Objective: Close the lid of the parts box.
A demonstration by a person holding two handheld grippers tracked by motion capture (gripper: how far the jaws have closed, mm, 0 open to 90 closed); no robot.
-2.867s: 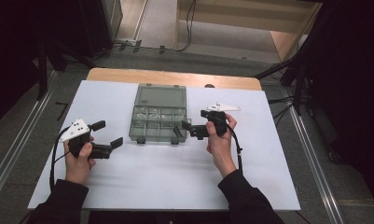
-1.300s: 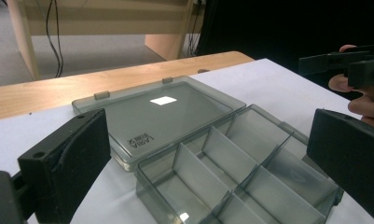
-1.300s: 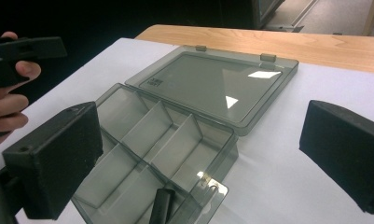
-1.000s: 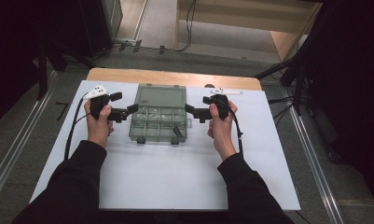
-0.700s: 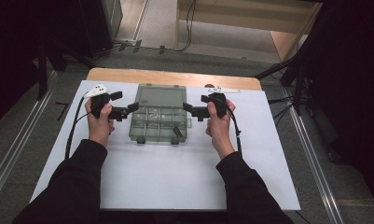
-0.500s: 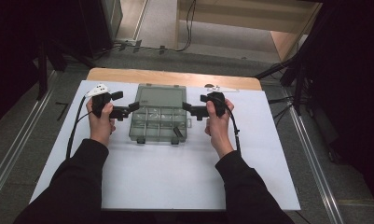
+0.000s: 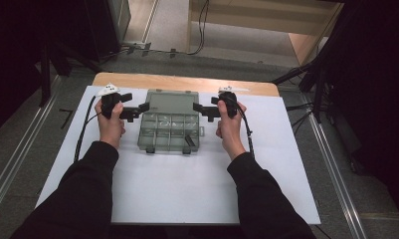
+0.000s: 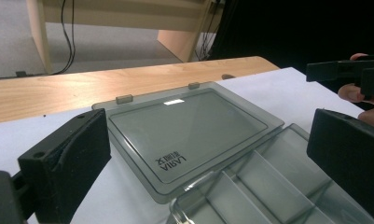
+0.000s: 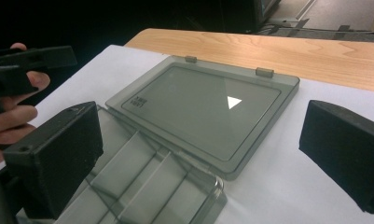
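I read "VIRAJ" or something close to it, printed in dark letters near one corner of the lid (image 8: 184,135); the letters sit upside down in my left gripper view and are too small to read in my right gripper view. The box (image 7: 171,122) lies open on the white sheet (image 7: 187,189), lid flat toward the wooden table edge (image 7: 187,82), compartment tray (image 7: 169,132) on my side of it. My left gripper (image 7: 137,108) hangs just left of the box, jaws apart and gripping nothing; my right gripper (image 7: 203,108) is just right of it, jaws likewise spread and empty. A small dark piece (image 7: 188,140) lies in one tray compartment. Bare sheet runs wide on my side of the box.
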